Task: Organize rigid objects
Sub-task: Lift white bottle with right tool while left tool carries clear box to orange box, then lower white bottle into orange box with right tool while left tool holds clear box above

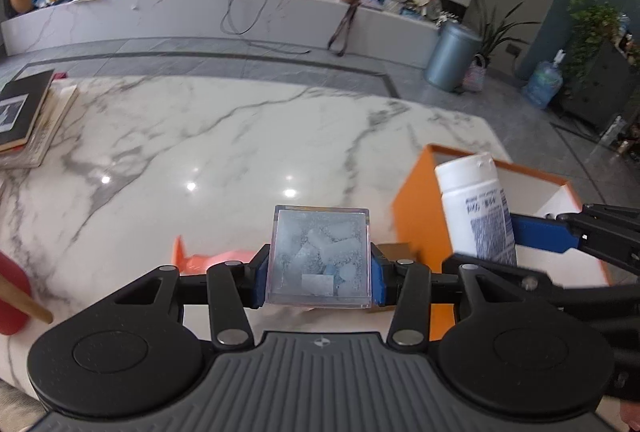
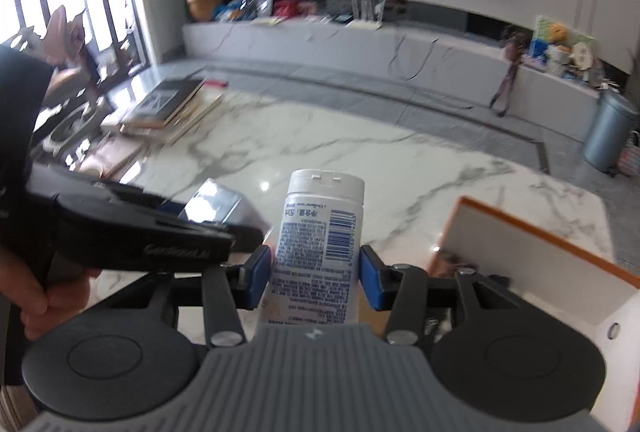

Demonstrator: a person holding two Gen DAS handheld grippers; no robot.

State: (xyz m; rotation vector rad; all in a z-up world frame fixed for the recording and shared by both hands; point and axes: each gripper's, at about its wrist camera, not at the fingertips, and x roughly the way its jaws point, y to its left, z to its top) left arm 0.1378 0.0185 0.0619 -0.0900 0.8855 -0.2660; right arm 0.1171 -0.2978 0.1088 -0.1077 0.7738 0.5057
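The left gripper [image 1: 319, 272] points down at a slant over the marble table [image 1: 224, 152], its two blue pads clenched on the sides of one clear plastic box [image 1: 319, 257] that holds pale, frosty pieces, lifted off the tabletop. To its right the right gripper [image 2: 316, 277], tilted down likewise, grasps one white bottle [image 2: 318, 244] by its printed label, cap pointing away toward the far side; a pad [image 2: 256, 276] presses each flank. In the right wrist view a hand [image 2: 30, 296] at the near left grips the left tool's black handle. Just right of both grippers stands one orange box [image 1: 416, 216], open-topped with a white inside; the bottle hangs near its left wall. Under the left gripper lies an orange scrap [image 1: 208, 258], partly hidden. At the far left of the table sits one stack of books [image 1: 28, 116], black cover on top. A red object [image 1: 12, 296] with a wooden stick across it shows at the near left edge.
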